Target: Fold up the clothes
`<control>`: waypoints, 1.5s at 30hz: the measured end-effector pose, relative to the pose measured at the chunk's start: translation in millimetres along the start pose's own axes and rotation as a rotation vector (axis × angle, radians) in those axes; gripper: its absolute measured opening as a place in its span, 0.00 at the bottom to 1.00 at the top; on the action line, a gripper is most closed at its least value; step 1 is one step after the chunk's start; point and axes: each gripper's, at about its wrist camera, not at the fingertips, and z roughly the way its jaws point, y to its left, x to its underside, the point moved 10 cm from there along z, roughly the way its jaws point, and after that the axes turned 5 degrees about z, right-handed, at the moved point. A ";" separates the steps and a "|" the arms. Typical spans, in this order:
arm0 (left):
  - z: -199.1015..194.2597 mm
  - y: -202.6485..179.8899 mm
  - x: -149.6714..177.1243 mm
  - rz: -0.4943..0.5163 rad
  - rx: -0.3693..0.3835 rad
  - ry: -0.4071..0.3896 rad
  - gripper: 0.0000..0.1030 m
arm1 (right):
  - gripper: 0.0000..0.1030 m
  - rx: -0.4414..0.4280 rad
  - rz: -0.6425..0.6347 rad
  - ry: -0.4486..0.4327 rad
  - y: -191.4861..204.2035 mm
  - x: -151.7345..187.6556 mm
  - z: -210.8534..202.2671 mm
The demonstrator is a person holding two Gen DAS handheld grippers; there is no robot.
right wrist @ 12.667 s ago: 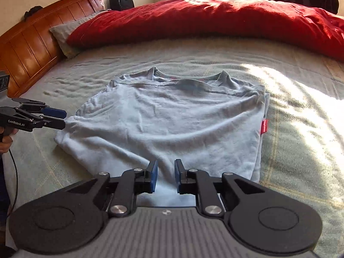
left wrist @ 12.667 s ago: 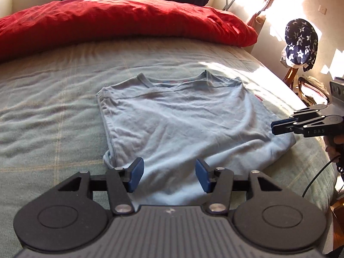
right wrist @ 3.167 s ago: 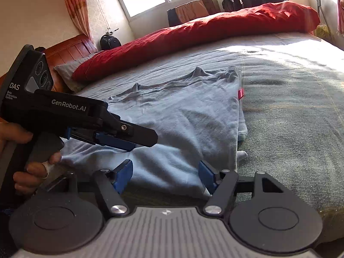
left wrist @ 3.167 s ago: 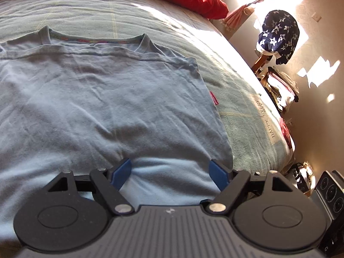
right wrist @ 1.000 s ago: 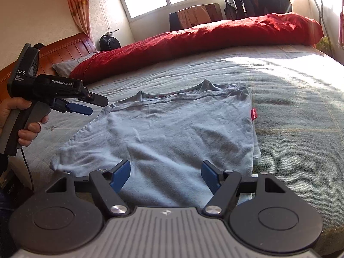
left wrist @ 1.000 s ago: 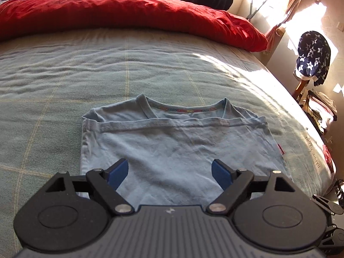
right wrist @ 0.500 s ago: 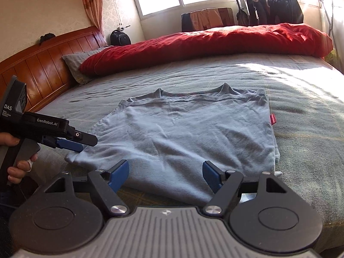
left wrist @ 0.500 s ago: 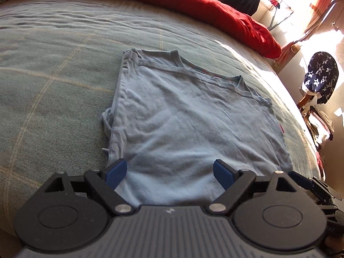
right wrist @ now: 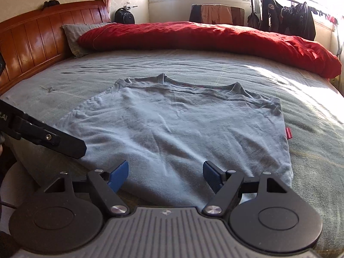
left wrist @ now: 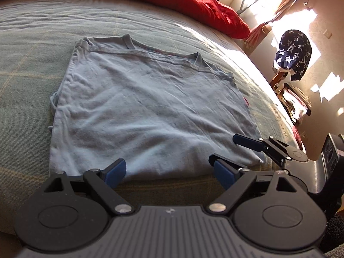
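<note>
Pale-blue cotton T-shirt (right wrist: 178, 129), limp and light I judge, lies partly folded near the bed's (right wrist: 311, 99) front edge as I hold left hand-held gripper (left wrist: 169, 172) and right hand-held gripper (right wrist: 166, 171) agape, empty, eyeing its near hem corners.

One shirt, two grippers, one bed

One light-blue T-shirt (right wrist: 180, 129) lies on the one bed (right wrist: 311, 111), with one small red tag (right wrist: 288, 133) at its side seam. Two grippers show: the left gripper (left wrist: 172, 172) and the right gripper (right wrist: 165, 172), each with two blue-padded fingers (right wrist: 119, 172). One red duvet (right wrist: 204, 36), one grey pillow (right wrist: 79, 36), one wooden headboard (right wrist: 38, 32), one black bag (right wrist: 124, 16), one clothes rack (right wrist: 279, 8), and one star-patterned cloth (left wrist: 293, 53) complete the count.
</note>
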 end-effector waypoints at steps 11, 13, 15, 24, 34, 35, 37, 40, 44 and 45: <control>-5.3 6.2 -6.9 0.001 -0.021 -0.019 0.86 | 0.81 0.033 0.055 -0.034 -25.7 3.1 -22.4; -3.2 0.3 -8.9 0.032 -0.034 -0.021 0.86 | 0.81 0.050 0.070 -0.011 -34.2 5.9 -17.6; -2.1 -3.3 -9.4 0.055 -0.042 -0.021 0.86 | 0.81 0.052 0.094 0.012 -40.9 11.2 -13.1; -3.6 2.7 -12.1 0.072 -0.071 -0.027 0.86 | 0.83 0.030 0.140 0.017 -45.6 13.0 -15.2; -0.9 30.8 0.6 0.016 -0.145 0.013 0.86 | 0.83 0.050 0.174 0.016 -52.5 8.5 -15.4; -3.6 30.6 0.8 0.017 -0.143 0.008 0.86 | 0.83 0.050 0.177 0.020 -52.9 9.7 -14.7; -9.3 29.7 -1.4 0.025 -0.146 -0.008 0.86 | 0.83 0.044 0.179 0.025 -51.8 10.9 -14.2; -15.3 30.3 -6.6 0.038 -0.156 -0.029 0.86 | 0.83 0.040 0.171 0.023 -48.9 10.2 -16.2; -13.7 38.7 -7.0 0.018 -0.157 -0.029 0.87 | 0.83 0.039 0.168 0.014 -45.4 9.0 -19.9; -13.0 40.9 -5.2 0.010 -0.155 -0.027 0.87 | 0.83 0.041 0.165 0.018 -44.5 9.5 -19.6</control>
